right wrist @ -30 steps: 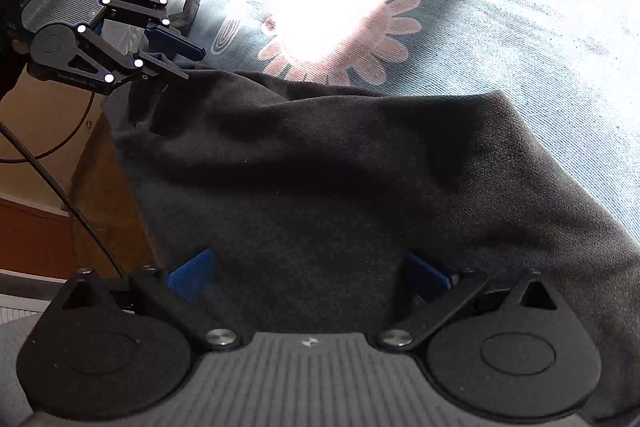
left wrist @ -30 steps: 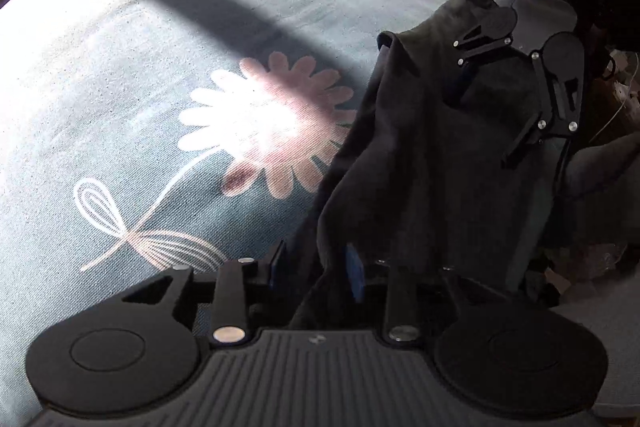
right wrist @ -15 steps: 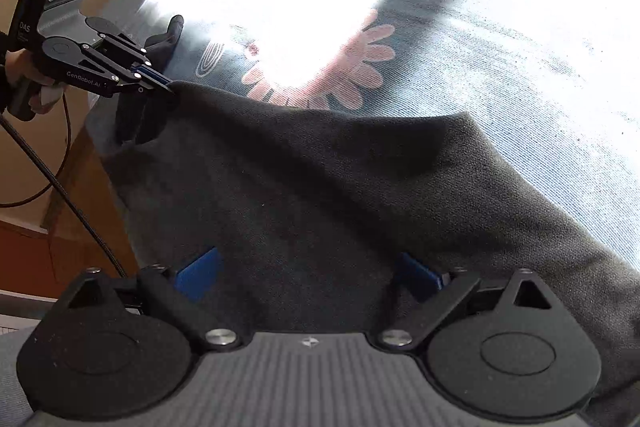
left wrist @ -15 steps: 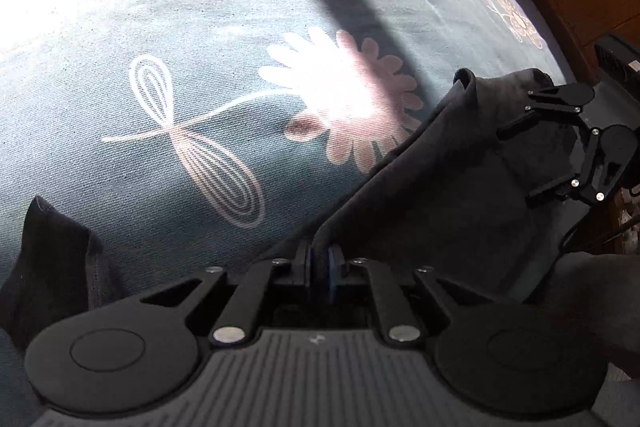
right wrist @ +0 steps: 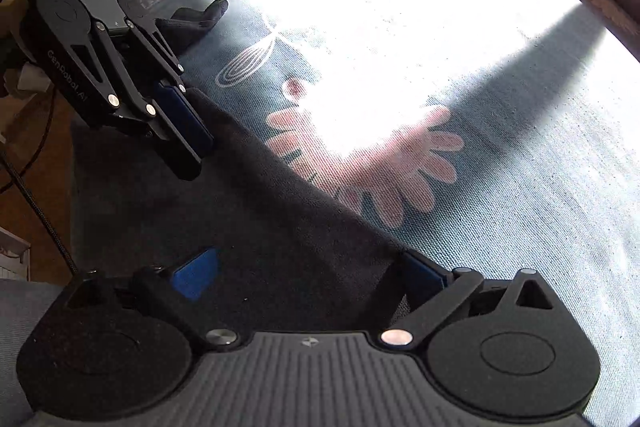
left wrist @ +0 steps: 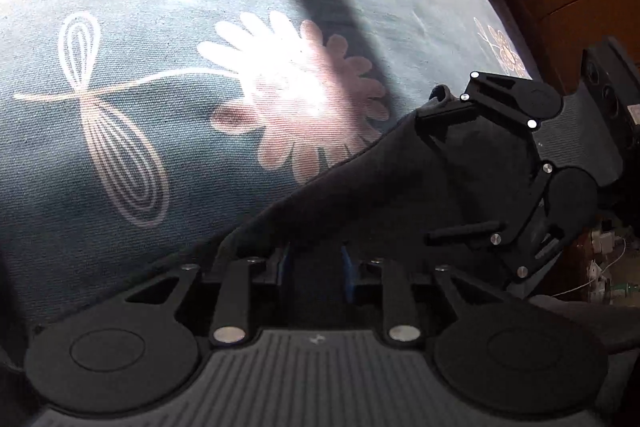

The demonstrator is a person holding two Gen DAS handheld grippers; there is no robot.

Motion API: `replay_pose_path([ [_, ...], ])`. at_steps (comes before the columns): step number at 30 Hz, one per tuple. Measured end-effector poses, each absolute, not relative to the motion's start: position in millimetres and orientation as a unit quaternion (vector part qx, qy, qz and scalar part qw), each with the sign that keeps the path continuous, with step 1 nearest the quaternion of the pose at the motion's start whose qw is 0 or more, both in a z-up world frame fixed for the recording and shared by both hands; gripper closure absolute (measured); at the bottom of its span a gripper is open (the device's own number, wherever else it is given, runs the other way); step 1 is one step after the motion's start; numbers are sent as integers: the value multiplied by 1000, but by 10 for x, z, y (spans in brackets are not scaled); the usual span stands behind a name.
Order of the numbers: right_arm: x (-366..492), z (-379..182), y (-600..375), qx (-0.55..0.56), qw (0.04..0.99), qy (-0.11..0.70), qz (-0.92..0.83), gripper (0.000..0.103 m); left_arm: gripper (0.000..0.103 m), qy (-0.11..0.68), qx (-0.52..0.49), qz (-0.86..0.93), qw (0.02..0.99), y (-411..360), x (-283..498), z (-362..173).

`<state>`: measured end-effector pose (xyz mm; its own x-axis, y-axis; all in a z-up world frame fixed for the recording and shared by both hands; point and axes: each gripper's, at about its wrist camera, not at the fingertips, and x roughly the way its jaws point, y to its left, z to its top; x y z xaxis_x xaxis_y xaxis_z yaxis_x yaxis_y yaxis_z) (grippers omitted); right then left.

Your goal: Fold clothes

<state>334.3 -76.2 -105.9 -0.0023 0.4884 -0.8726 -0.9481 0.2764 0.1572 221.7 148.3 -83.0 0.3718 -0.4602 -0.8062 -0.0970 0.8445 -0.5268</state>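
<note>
- The dark garment [right wrist: 240,227] lies along the near edge of a blue floral bedspread [left wrist: 180,167], draped partly off the side, its long edge running on a diagonal past the big pink daisy print [left wrist: 304,107].
- The left gripper [left wrist: 314,267] has just been opening. Its blue pads stand a narrow gap apart with cloth between them, and whether they press on it I cannot tell.
- The right gripper [right wrist: 308,275] stands wide, its pads set well apart with the garment spread between them — no grip that I can see.
- Progress, as I judge it: early to middle. The cloth looks laid out and stretched flat along one edge, but no clean fold shows yet.
- Left to do — take fresh corners, bring one side over the other, and square up the stack.
</note>
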Motion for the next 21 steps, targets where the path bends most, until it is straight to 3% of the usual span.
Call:
replay_pose_path([
  [2, 3322, -957, -871, -262, 665, 447, 537, 4, 77, 551, -256, -106, 787, 1479, 2213, -868],
  [7, 3258, -935, -1225, -260, 676, 474, 500, 4, 64, 573, -190, -142, 784, 1297, 2175, -845],
  [14, 3114, -1133, -1336, -290, 690, 471, 467, 1, 64, 573, -133, -171, 791, 1112, 2243, -727],
  [17, 3094, -1008, -1456, -280, 716, 461, 443, 1, 55, 585, -89, -204, 780, 934, 2238, -714],
  [21, 3134, -1107, -1627, -291, 731, 483, 384, 1, 52, 606, -34, -224, 762, 750, 2229, -846],
])
